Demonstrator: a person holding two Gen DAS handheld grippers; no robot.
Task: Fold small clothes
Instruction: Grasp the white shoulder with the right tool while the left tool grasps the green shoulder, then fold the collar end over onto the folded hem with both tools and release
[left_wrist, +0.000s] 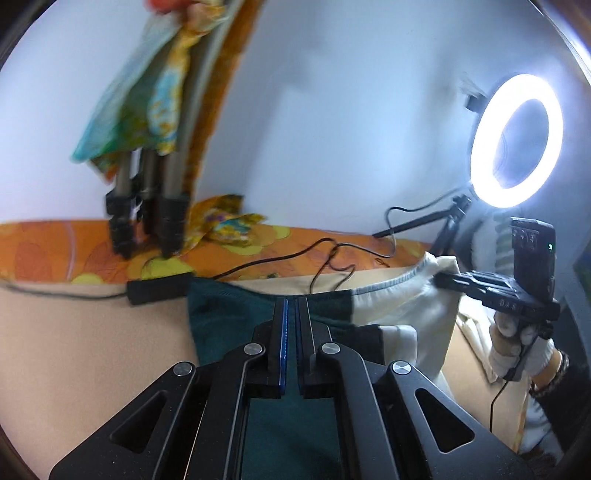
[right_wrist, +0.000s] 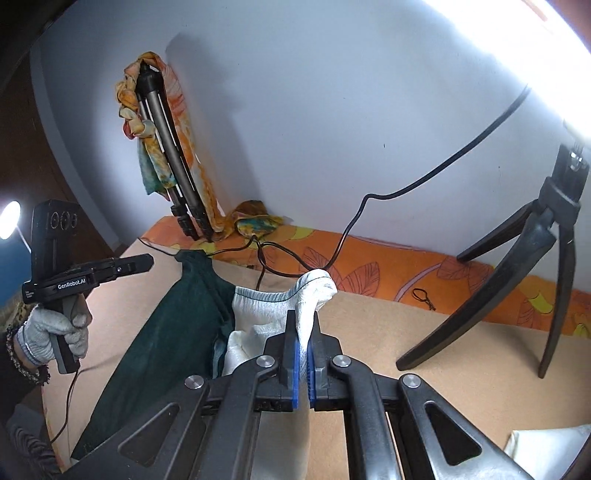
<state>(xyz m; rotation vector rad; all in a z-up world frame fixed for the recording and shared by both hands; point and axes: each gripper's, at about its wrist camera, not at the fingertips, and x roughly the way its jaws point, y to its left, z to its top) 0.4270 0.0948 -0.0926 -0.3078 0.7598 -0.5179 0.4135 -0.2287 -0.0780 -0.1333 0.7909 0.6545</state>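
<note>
cream fabric (right_wrist: 258, 306) is pinched by the right gripper (right_wrist: 302, 334), green edge (left_wrist: 229, 317) by the left gripper (left_wrist: 291, 314); corners should be lifted level.

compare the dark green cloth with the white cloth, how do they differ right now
The dark green cloth lies mostly flat on the surface, while the white cloth is lifted and bunched at one end. The right tool is shut on the white cloth; the left tool sits over the dark green cloth with its fingers nearly closed, a grip unclear. Both lie side by side, touching.
</note>
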